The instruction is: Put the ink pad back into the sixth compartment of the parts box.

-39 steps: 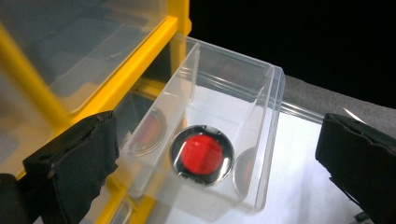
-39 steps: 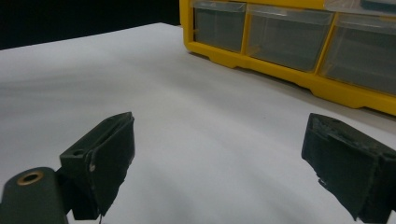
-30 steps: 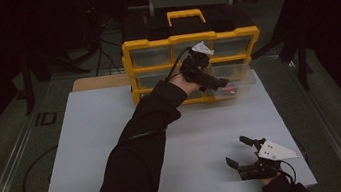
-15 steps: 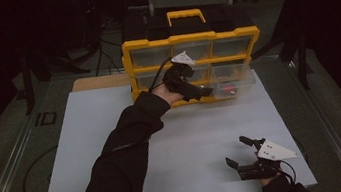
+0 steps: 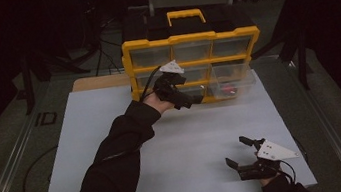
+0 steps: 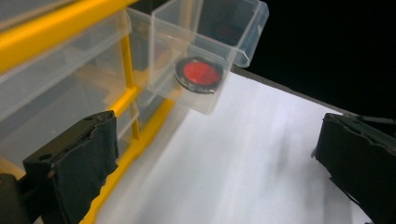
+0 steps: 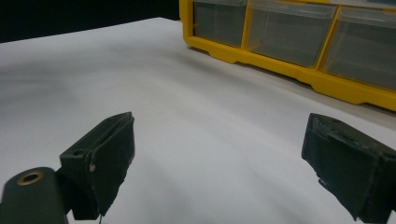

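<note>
High view: the left gripper [image 5: 194,98] is held out over the white table [image 5: 113,134] at the front of the yellow organiser [image 5: 194,62], its jaw tips dark against the bottom row and hard to separate there. In the left gripper view its two black jaws stand wide apart with nothing between them but bare table. Just beyond them a clear drawer [image 6: 205,51] sticks out of the organiser's frame, and a round red disc with a dark rim [image 6: 199,74] lies against the drawer's see-through wall; a second dark shape deeper in the drawer is too blurred to name. From above, the same drawer [image 5: 230,86] shows at the bottom right of the organiser with a small red spot inside.

The right gripper [image 5: 241,152] rests near the table's near right corner, well apart from the organiser, the hand behind it cut off by the frame edge. In the right gripper view its jaws are also spread wide and empty, the organiser's lower drawers [image 7: 289,37] across the top, their contents murky.
</note>
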Demonstrator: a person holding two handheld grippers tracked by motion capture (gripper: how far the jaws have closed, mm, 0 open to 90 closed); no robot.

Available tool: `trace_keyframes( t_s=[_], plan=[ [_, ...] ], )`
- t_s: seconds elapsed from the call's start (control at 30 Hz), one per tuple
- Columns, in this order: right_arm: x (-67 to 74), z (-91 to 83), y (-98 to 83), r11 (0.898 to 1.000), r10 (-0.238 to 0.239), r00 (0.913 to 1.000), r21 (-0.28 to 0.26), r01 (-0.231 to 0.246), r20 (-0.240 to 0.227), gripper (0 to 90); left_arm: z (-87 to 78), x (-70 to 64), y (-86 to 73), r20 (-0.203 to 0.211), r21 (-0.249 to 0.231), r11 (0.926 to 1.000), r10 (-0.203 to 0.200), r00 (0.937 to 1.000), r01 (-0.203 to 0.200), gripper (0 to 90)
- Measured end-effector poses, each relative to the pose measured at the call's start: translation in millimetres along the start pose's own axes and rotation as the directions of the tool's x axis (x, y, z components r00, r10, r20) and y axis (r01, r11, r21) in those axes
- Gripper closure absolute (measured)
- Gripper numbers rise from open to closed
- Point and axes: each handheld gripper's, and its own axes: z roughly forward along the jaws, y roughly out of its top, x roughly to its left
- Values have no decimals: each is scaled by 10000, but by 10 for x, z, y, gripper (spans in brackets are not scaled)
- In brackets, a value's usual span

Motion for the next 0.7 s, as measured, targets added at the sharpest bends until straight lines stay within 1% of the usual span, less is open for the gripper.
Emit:
trace_keyframes(
  t_s=[0.03,0.1,0.13,0.17,0.3,0.37,0.4,0.47,0.53,0.7],
  plan=[
    [1,1,0,10000,-1,10000,4,1,1,97,-8,-23,-40,62,-2,10000,27,10000,-27,1],
    [2,1,0,10000,-1,10000,11,1,0,97,-8,-23,-40,62,-2,10000,27,10000,-27,1],
    [2,3,-1,10000,8,10000,21,-8,-8,97,-27,-60,-107,192,45,9999,91,9998,-92,1],
    [0,2,-1,10000,0,10000,20,0,-12,97,-36,-71,-127,228,35,9999,126,9997,-126,1],
    [0,1,-1,10000,26,10000,12,-26,-14,97,-67,-106,-216,185,101,9997,208,9996,-210,1],
    [0,1,-1,10000,3,10000,22,-3,-13,97,-80,-124,-269,247,169,9997,147,9996,-151,1],
    [0,0,-1,10000,-16,10000,30,16,-3,97,-88,-133,-299,272,216,9996,195,9994,-201,1],
    [1,-1,0,10000,-8,10000,10,8,-4,97,-102,-149,-364,238,239,9995,176,9996,-182,1],
    [0,1,-1,10000,5,10000,31,-5,-1,97,-121,-155,-432,317,204,9998,82,9995,-88,1],
    [6,3,-1,10000,18,10000,41,-18,10,97,-178,-182,-628,287,120,9999,-4,9996,0,1]
  ],
)
